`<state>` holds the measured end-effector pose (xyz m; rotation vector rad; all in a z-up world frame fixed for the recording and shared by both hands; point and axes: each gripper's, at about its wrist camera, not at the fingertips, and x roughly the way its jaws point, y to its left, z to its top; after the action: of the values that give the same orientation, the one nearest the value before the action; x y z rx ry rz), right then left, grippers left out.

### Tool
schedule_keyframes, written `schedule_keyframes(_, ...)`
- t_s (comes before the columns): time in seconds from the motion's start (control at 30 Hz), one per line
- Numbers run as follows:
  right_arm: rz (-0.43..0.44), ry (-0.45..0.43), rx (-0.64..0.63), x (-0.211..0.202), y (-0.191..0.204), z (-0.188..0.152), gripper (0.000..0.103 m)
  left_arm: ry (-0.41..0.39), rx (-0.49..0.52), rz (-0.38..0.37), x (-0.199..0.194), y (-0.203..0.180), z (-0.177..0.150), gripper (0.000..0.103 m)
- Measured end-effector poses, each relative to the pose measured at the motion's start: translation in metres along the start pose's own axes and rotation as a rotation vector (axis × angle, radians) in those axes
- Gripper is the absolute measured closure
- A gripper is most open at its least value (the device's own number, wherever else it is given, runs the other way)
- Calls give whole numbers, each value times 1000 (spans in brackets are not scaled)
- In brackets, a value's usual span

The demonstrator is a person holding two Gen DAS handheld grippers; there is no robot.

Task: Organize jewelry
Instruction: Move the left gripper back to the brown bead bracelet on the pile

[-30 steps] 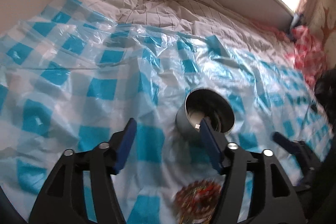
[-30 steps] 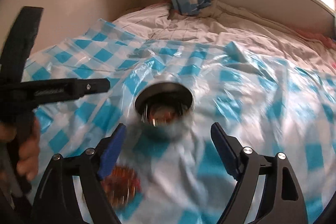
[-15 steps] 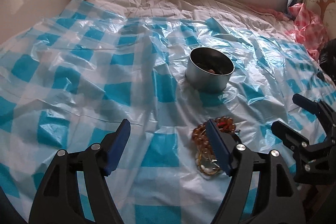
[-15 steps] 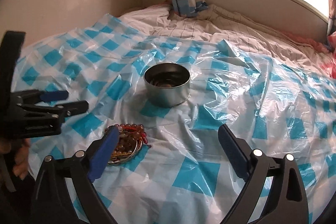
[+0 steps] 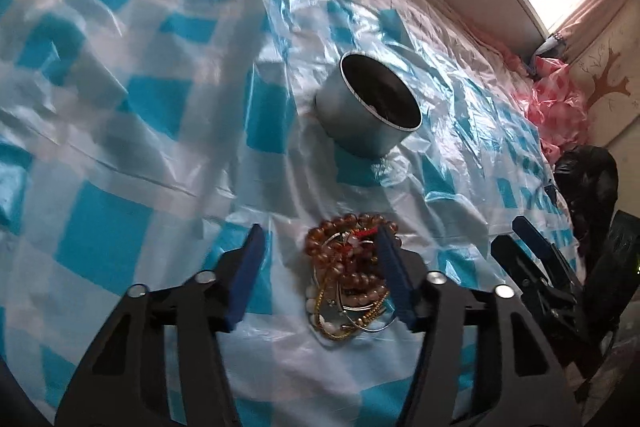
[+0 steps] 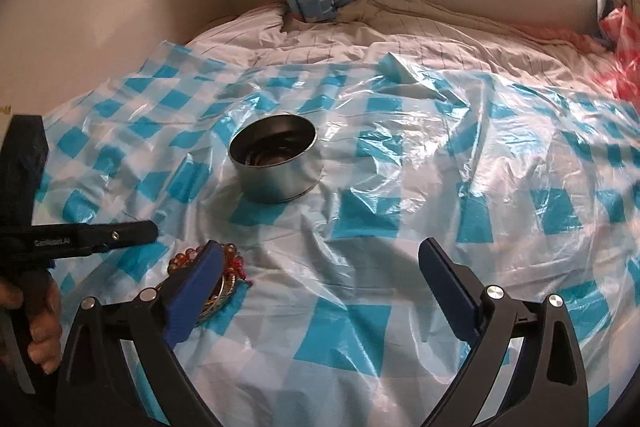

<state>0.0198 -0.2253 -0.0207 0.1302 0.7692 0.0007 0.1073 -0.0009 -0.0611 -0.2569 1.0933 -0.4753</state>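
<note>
One round metal tin [image 5: 370,115] at frame centre, one heap of beaded jewelry [image 5: 350,281] below it, two tongs, left tongs [image 5: 320,267] wide, right tongs [image 6: 320,287] wide, both empty, on one checked plastic sheet [image 6: 440,187]

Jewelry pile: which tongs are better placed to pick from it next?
Left. The left tongs are open with the jewelry pile lying between their tips, against the right-hand pad. The right tongs, also open, point mostly at bare checkered sheet, with the pile off by their left finger.
</note>
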Motion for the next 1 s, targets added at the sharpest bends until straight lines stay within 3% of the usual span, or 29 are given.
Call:
schedule_keyframes(0.17, 2, 4, -21, 1, 3, 0, 8, 3, 40, 130, 9, -4, -1, 56)
schedule_keyframes(0.4, 4, 6, -29, 2, 6, -1, 8, 32, 179, 295, 22, -20, -5, 56)
schedule_keyframes(0.5, 4, 4, -29, 2, 5, 0, 8, 32, 274, 479, 27, -22, -10, 64)
schedule_keyframes(0.53, 4, 3, -27, 1, 6, -1, 8, 30, 283, 502, 26, -20, -10, 65)
schedule_keyframes(0.63, 7, -1, -20, 1, 6, 0, 8, 16, 236, 491, 16, -9, -6, 65)
schedule_keyframes(0.73, 8, -2, -16, 0, 6, 0, 8, -11, 164, 320, 3, -4, -1, 65)
schedule_keyframes(0.83, 8, -2, -18, 0, 5, 0, 8, 37, 110, 173, 9, -4, 0, 65)
schedule_keyframes(0.9, 8, 1, -18, 1, 5, 0, 8, 52, 123, 184, 14, -7, -1, 65)
schedule_keyframes(1.0, 8, 2, -16, 1, 5, 0, 8, 53, 173, 318, 19, -8, -4, 65)
